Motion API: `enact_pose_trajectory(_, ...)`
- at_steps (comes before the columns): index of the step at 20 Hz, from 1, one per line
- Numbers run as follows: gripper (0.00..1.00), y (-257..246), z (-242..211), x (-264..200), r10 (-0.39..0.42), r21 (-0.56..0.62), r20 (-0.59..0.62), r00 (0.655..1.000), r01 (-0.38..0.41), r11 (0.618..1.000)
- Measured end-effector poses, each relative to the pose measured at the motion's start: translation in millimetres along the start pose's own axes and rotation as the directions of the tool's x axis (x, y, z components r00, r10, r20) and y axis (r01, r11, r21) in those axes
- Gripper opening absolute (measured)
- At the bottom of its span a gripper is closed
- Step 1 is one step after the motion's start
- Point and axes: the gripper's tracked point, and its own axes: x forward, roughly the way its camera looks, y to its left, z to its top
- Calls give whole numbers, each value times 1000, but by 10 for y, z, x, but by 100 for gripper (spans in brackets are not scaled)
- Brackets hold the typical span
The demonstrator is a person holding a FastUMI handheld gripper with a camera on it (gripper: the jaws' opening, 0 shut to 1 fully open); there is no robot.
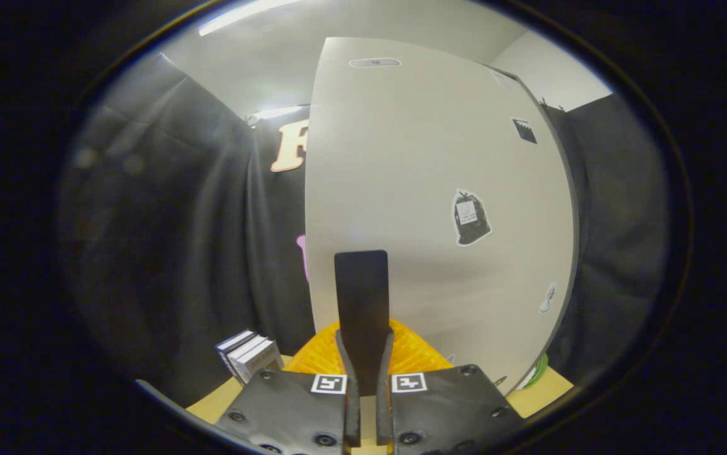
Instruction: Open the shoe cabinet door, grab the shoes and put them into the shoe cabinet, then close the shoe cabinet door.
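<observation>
Nearest me, my gripper (363, 373) pinches a dark flat strip (361, 303) narrowly between both fingers, small boxes (249, 355) left, orange object (414, 354) beneath, shoe cabinet door (426, 208) just beyond; tugging askew could slip my grip.

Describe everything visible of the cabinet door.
The cabinet door is a tall, pale, smooth panel standing upright just ahead of the gripper. A slim oval recess sits near its top, and several stickers dot its face. It looks closed. The gripper is shut on a flat dark strip rising before the door; whether the strip touches it is unclear.
</observation>
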Motion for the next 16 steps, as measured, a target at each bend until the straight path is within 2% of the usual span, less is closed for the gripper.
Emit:
enact_pose_trajectory(5,11,-78,68,-388,171,-1,-3,985,-171,985)
enact_pose_trajectory(9,11,-307,66,-737,272,-17,-18,962,-272,962)
enact_pose_trajectory(13,11,-557,76,-1022,331,-2,-55,942,-332,943)
enact_pose_trajectory(16,11,-768,81,-1220,338,11,-60,939,-338,941)
